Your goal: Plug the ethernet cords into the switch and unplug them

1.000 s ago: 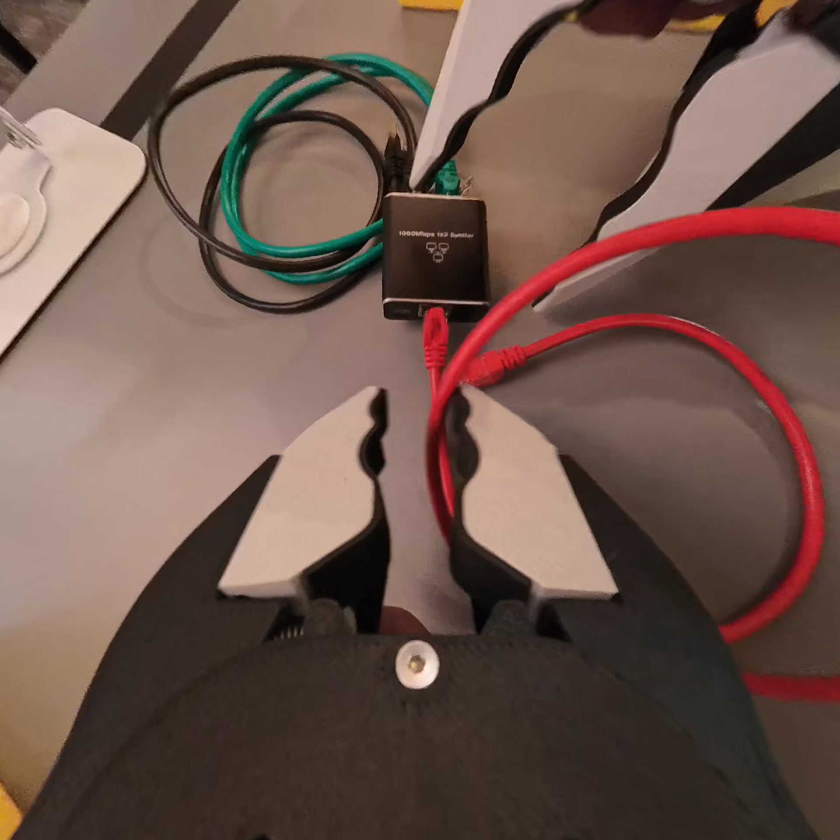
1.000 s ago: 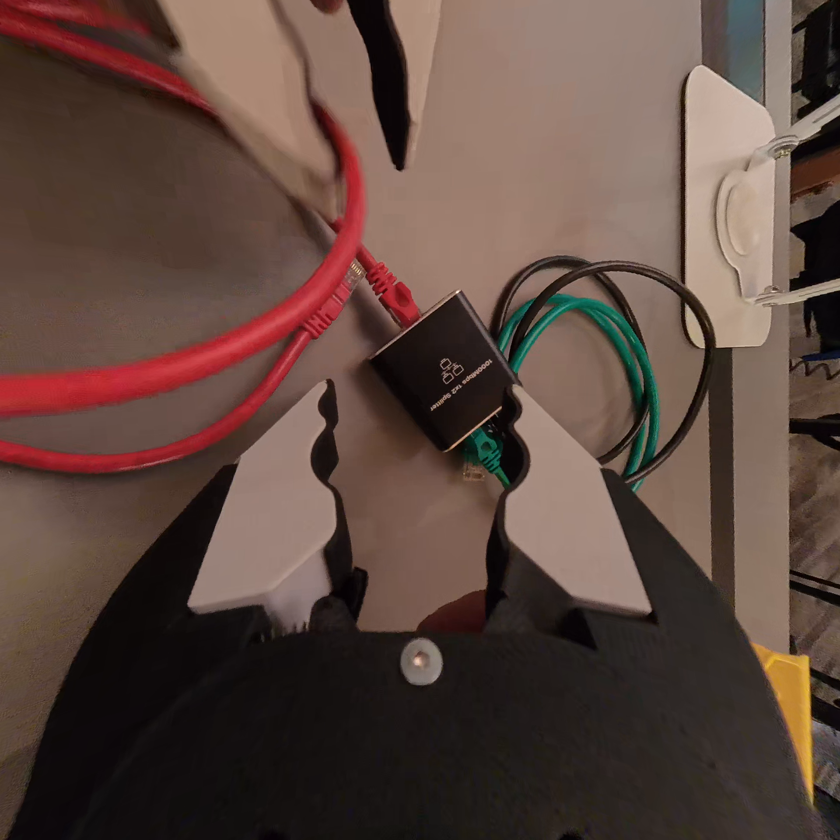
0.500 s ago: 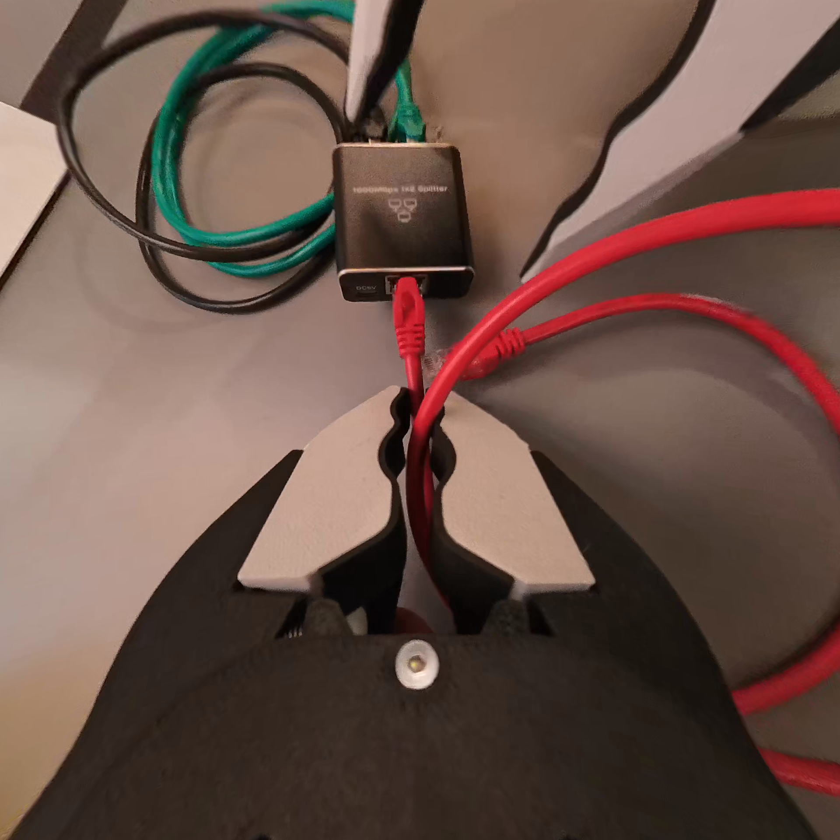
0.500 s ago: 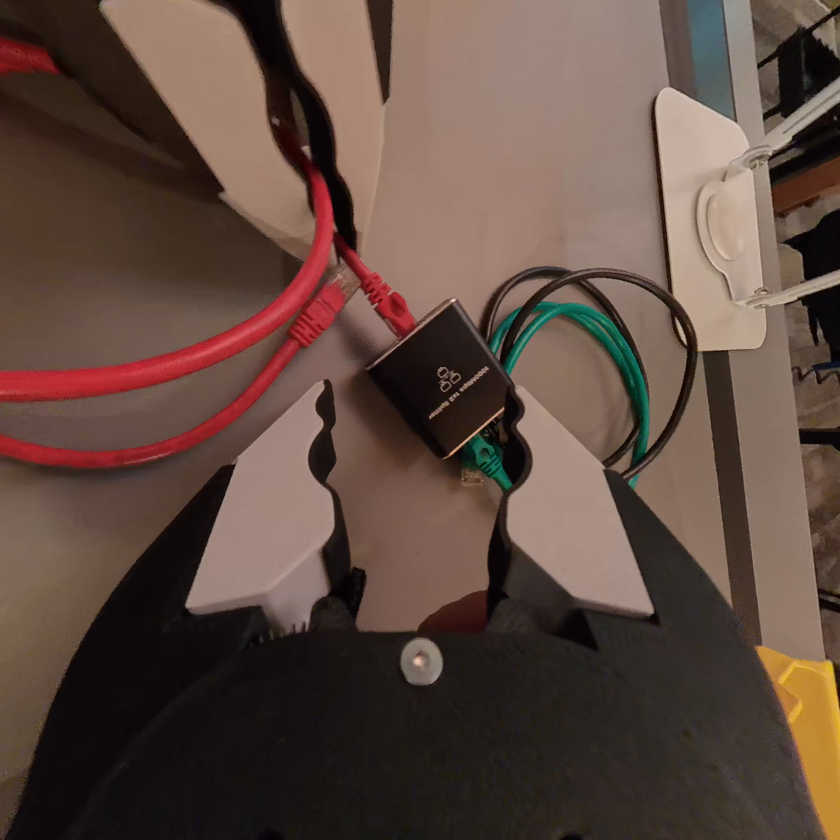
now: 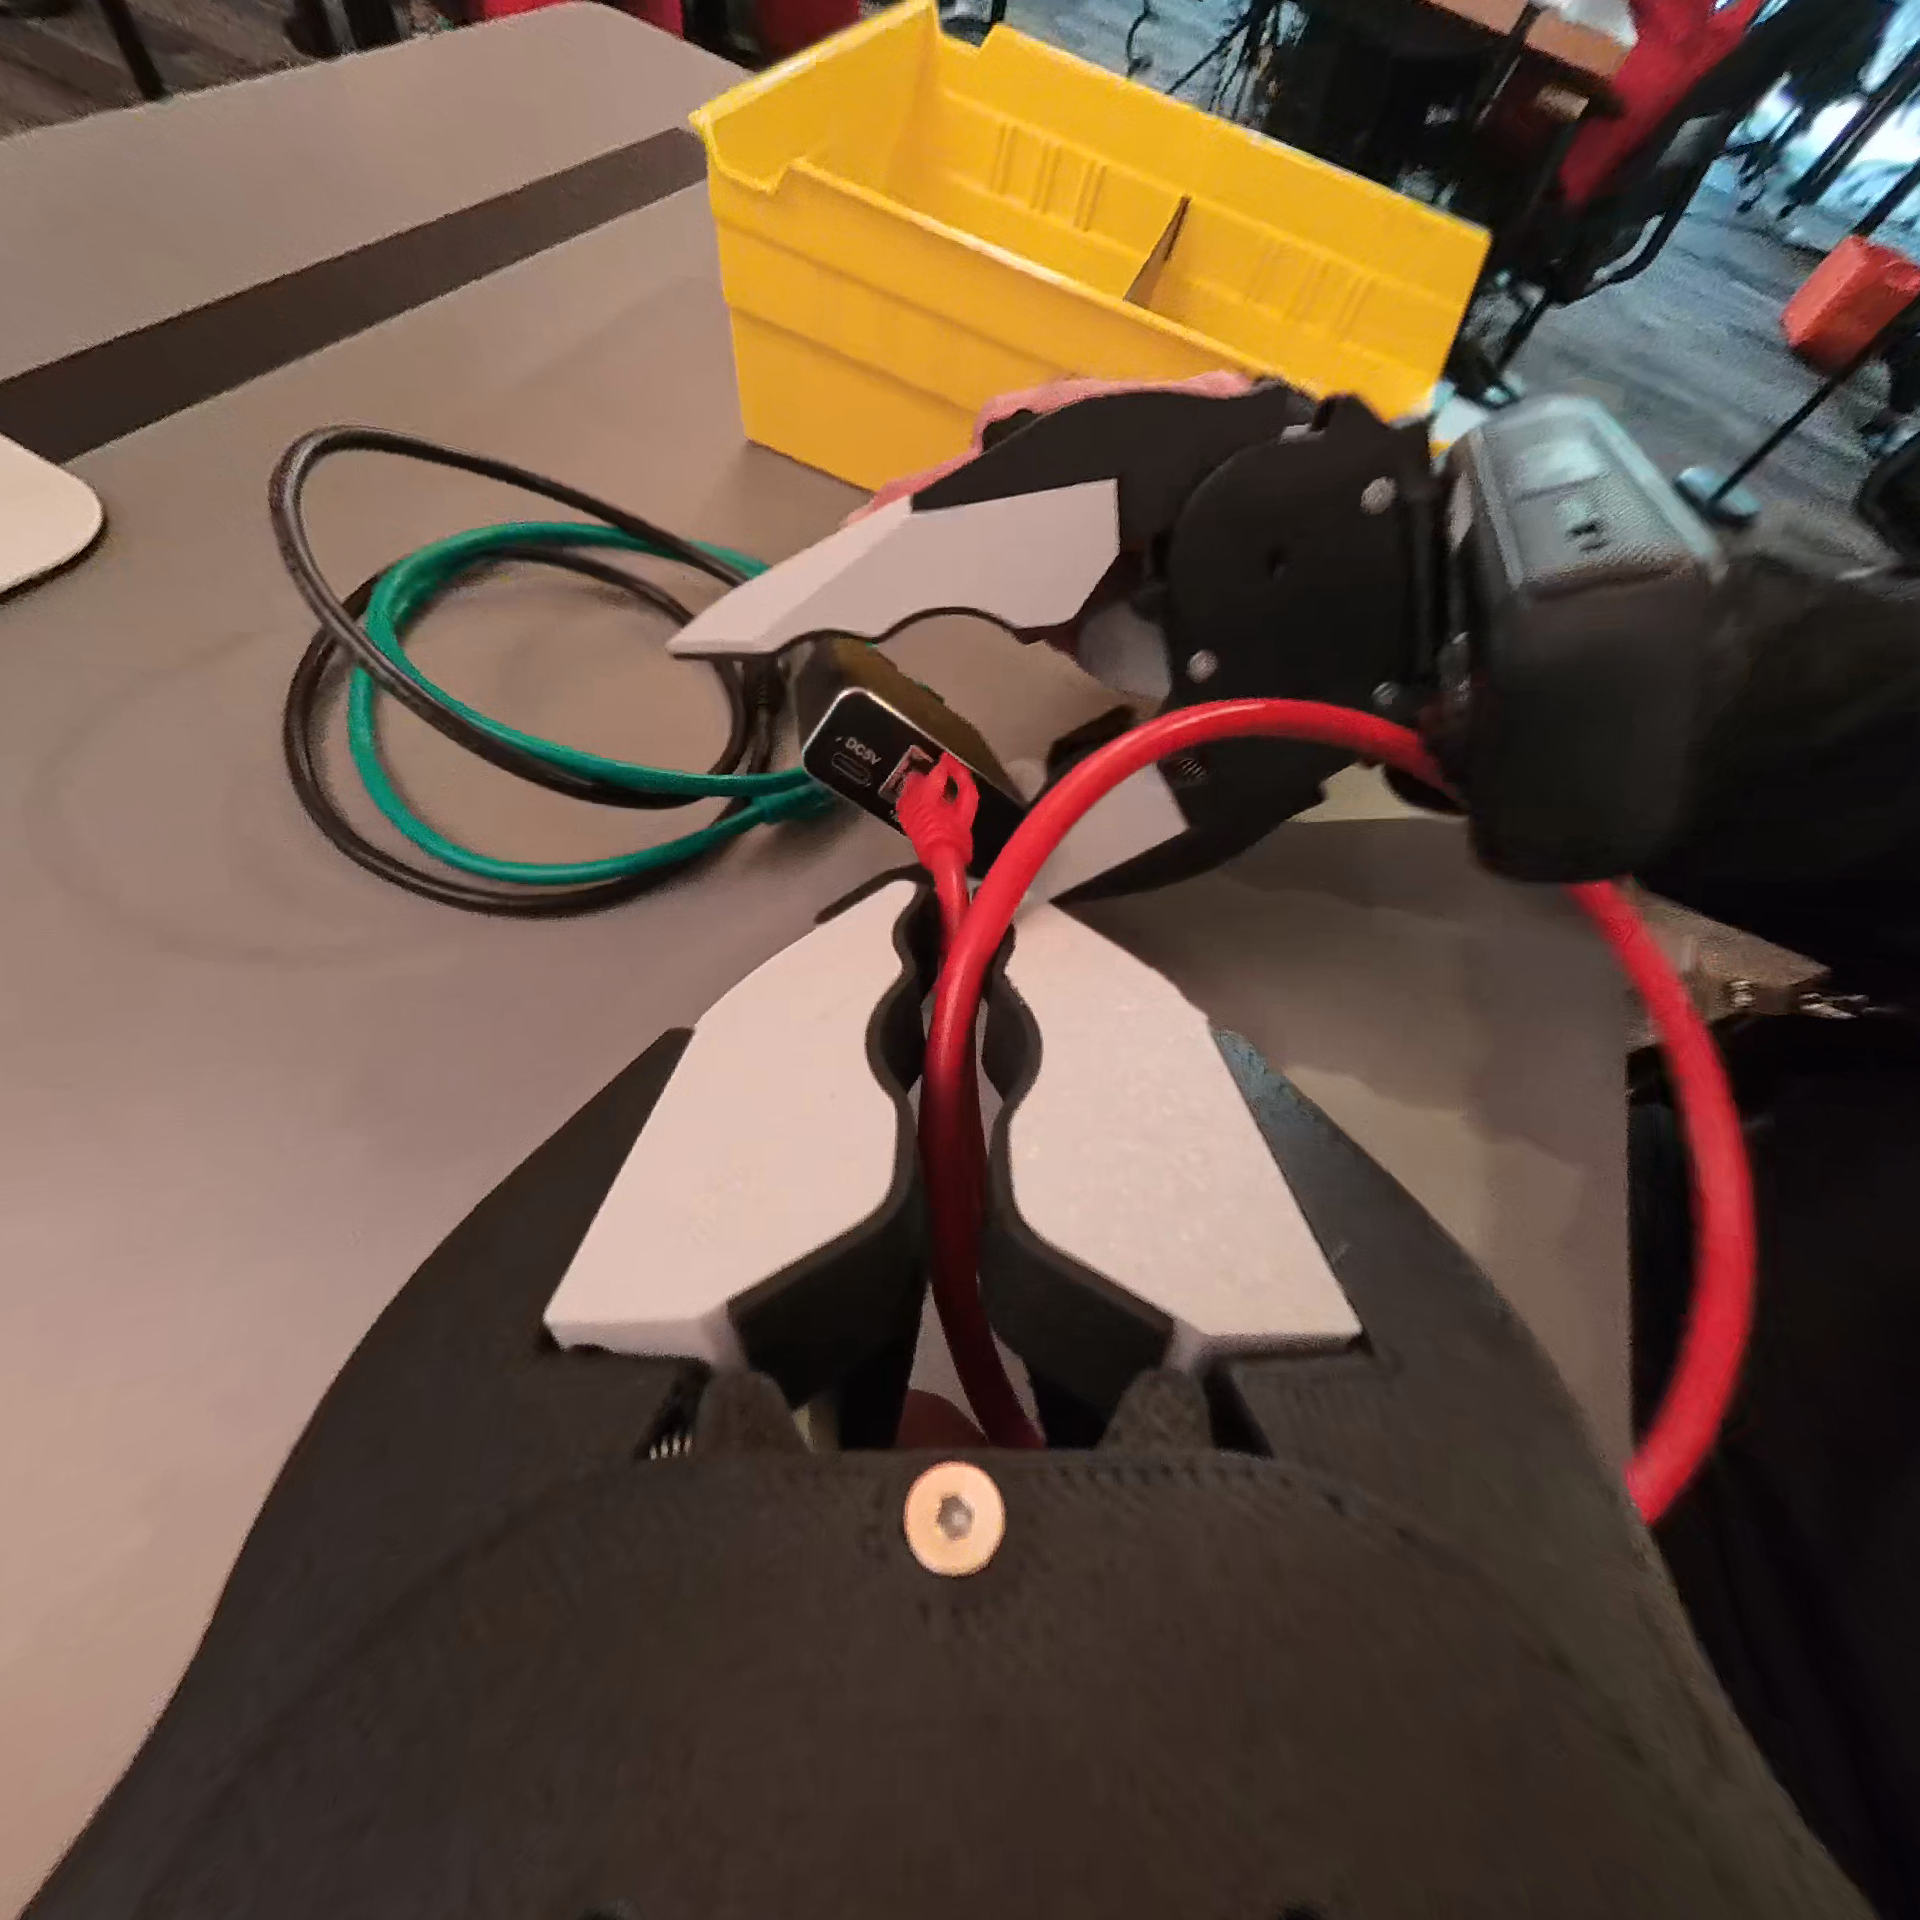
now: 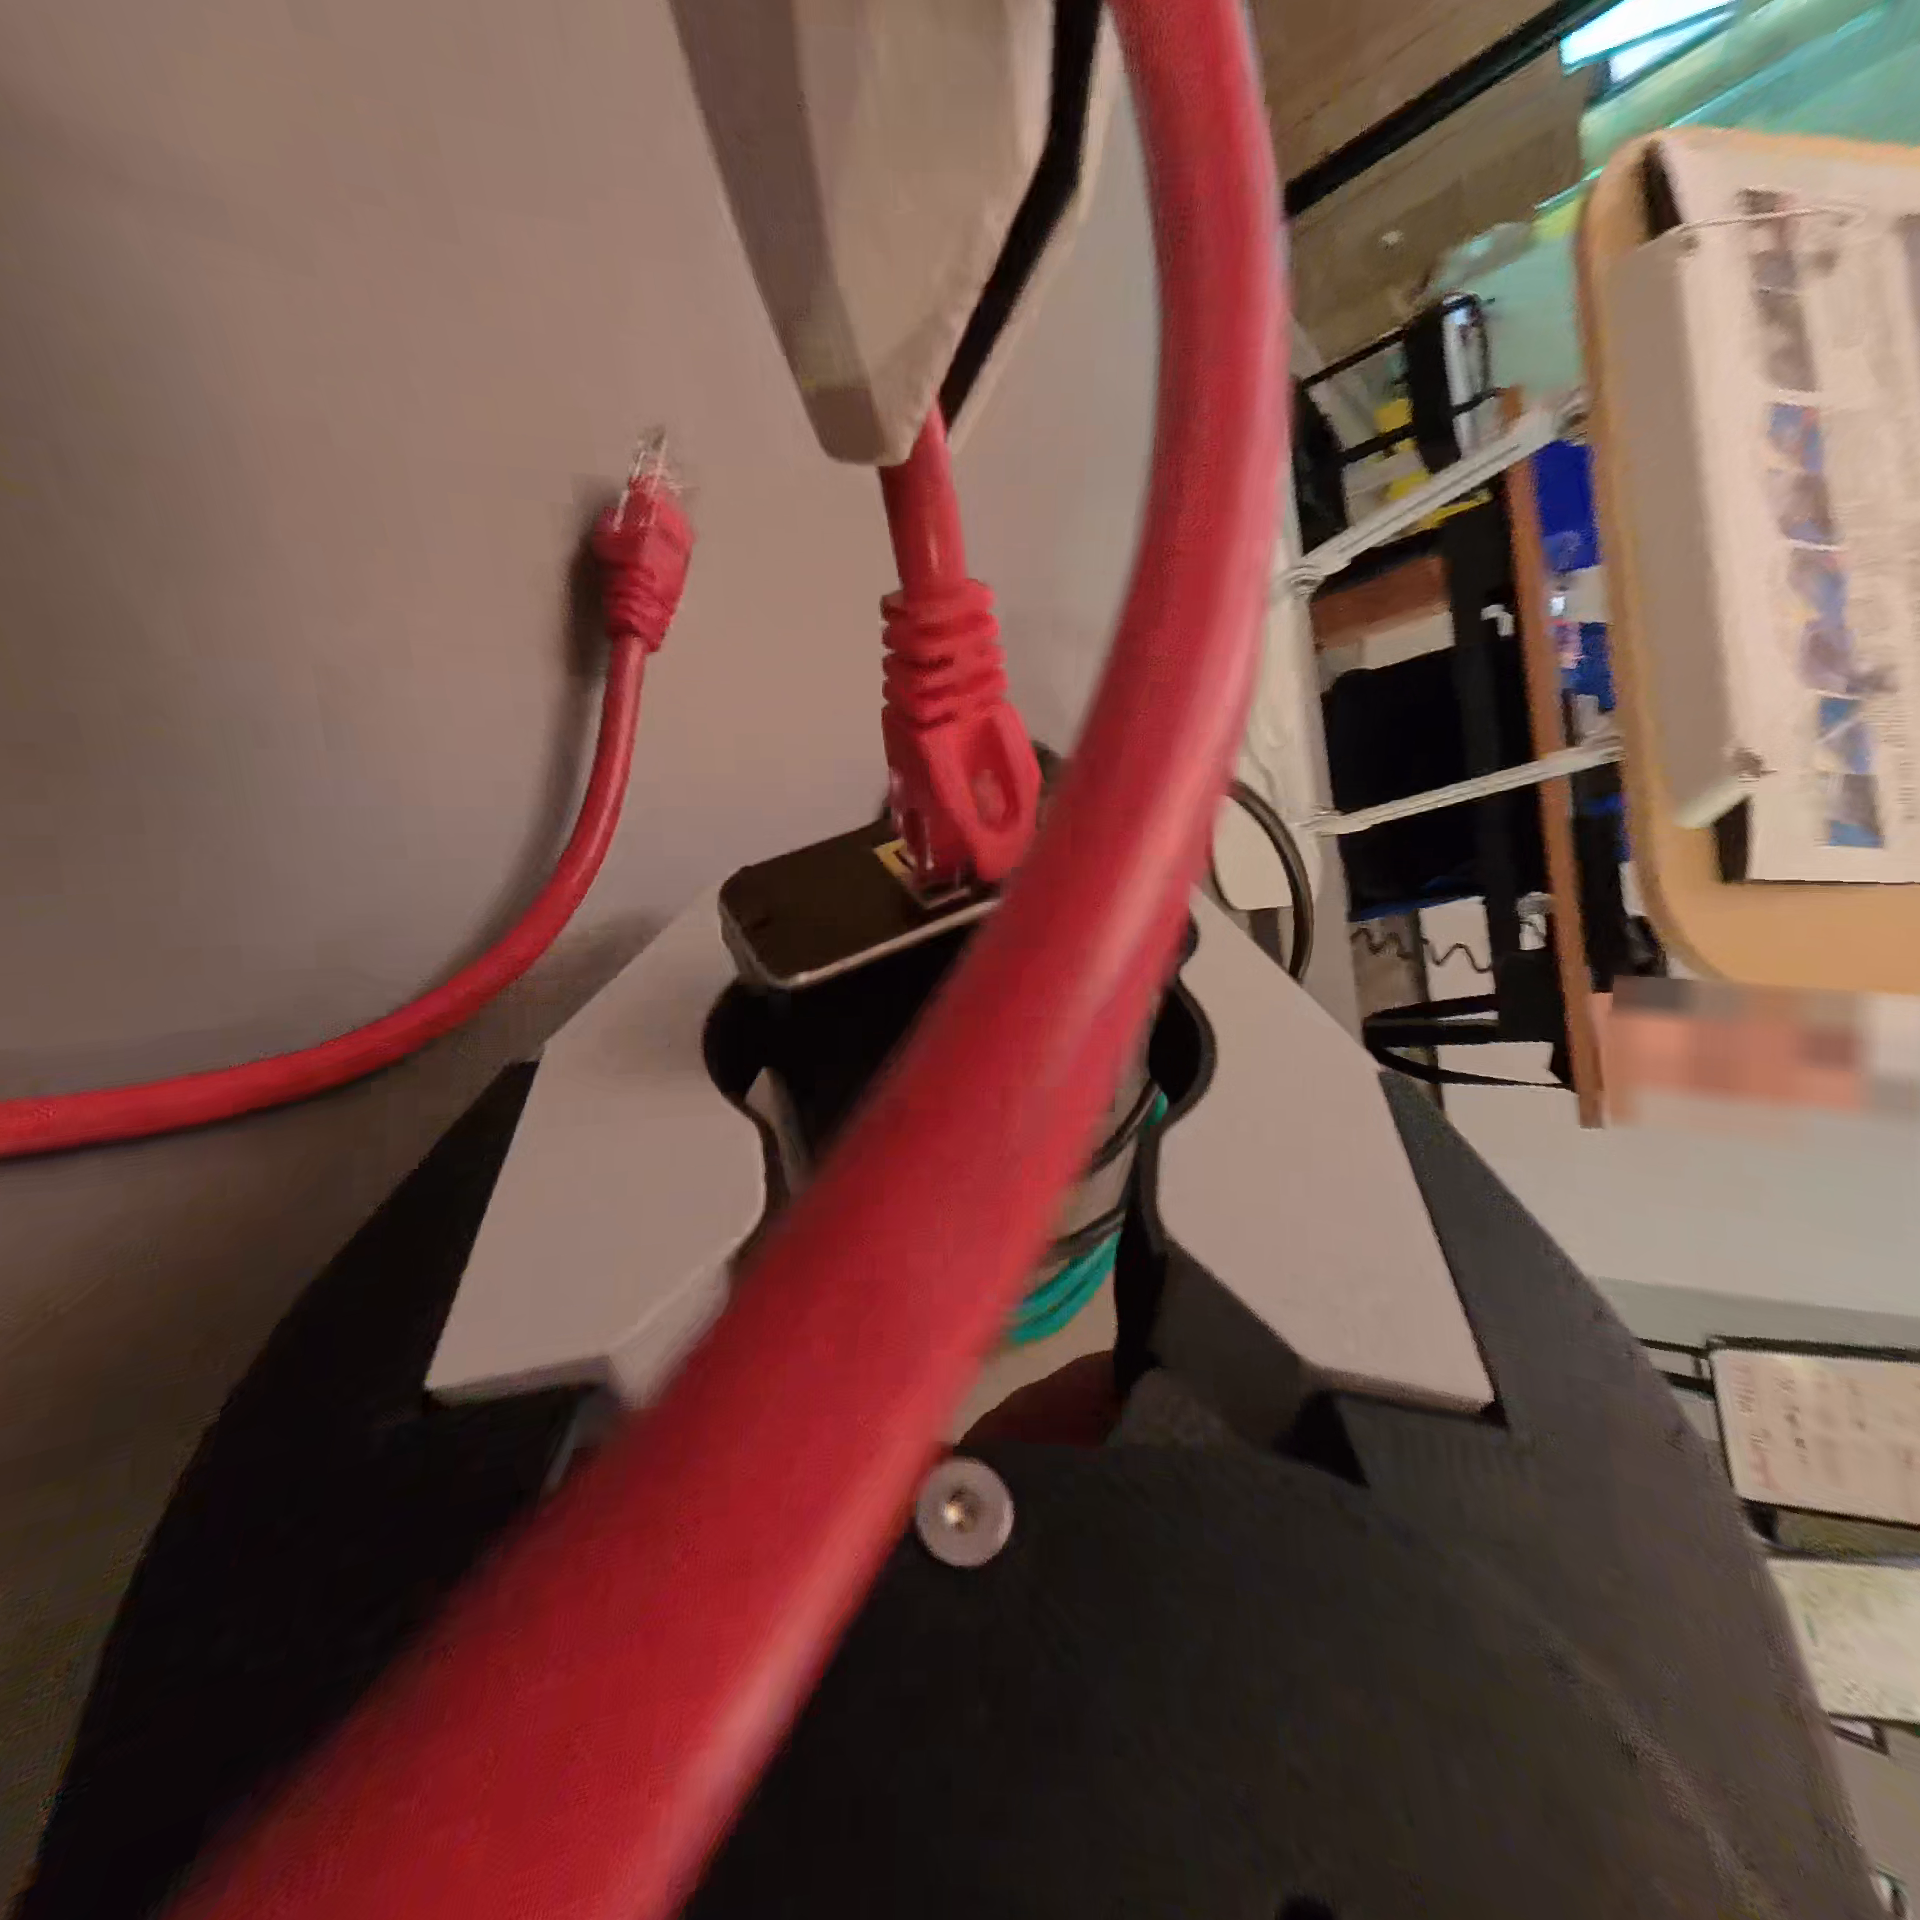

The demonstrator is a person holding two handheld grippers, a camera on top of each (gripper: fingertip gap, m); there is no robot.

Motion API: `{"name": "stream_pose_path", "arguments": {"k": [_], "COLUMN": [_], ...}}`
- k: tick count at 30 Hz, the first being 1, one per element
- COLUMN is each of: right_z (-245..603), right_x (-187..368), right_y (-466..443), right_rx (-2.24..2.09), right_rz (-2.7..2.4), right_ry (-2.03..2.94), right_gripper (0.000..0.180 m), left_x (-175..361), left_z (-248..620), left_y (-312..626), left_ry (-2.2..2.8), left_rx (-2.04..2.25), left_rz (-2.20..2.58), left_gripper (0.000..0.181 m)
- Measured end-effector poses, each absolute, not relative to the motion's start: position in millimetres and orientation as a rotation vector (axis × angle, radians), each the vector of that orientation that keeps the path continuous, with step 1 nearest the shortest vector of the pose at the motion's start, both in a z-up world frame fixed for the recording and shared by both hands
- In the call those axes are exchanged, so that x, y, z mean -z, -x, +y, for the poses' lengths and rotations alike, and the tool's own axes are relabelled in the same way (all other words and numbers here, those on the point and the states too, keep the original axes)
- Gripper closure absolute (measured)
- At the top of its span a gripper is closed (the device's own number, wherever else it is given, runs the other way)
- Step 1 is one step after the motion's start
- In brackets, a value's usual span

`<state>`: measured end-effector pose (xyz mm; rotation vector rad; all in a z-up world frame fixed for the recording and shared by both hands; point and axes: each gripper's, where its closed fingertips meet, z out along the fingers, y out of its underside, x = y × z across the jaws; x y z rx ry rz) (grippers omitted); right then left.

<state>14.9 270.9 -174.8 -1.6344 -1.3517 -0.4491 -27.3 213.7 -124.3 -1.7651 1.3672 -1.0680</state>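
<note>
Now I hold both things at once. My left jaws (image 5: 951,914) are pressed on the red cord (image 5: 951,1091), a little behind its plug (image 5: 935,805), which sits in the port on the end face of the switch (image 5: 868,748) straight ahead of them. My right jaws (image 6: 940,956) are closed around the body of the switch (image 6: 821,925), which is lifted and tilted off the table (image 5: 312,1039). A loop of the same red cord lies across my right jaws, and its other plug (image 6: 644,561) rests free on the table, ahead and to the left of them. The green cord (image 5: 582,862) and black cord (image 5: 312,644) lie coiled to the left of my left jaws.

I judge this is the unplugging of the red cord. Next I must pull straight back with the left while the right keeps the switch steady; the latch may resist, so pulling on the cord alone can slip.
</note>
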Motion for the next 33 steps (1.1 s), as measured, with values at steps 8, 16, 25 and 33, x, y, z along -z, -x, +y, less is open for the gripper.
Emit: {"name": "stream_pose_path", "arguments": {"k": [8, 16, 25, 33], "right_z": [279, 267, 271, 273], "right_x": [149, 170, 148, 124], "right_y": [-7, -7, -8, -16], "right_rx": [0.469, 0.379, 0.439, 0.370], "right_rz": [-1.239, -1.329, -1.275, -1.151], "right_ry": [1.547, 1.657, 1.574, 1.617], "right_gripper": [0.120, 0.120, 0.155, 0.155], "left_x": [107, 124, 125, 35], "left_z": [218, 231, 244, 268], "left_y": [38, 51, 57, 88], "left_ry": [1.764, 1.831, 1.851, 1.595], "left_rx": [1.126, 1.088, 1.140, 1.128], "left_rz": [1.318, 1.293, 1.207, 1.019], "left_gripper": [0.171, 0.171, 0.160, 0.153]}}
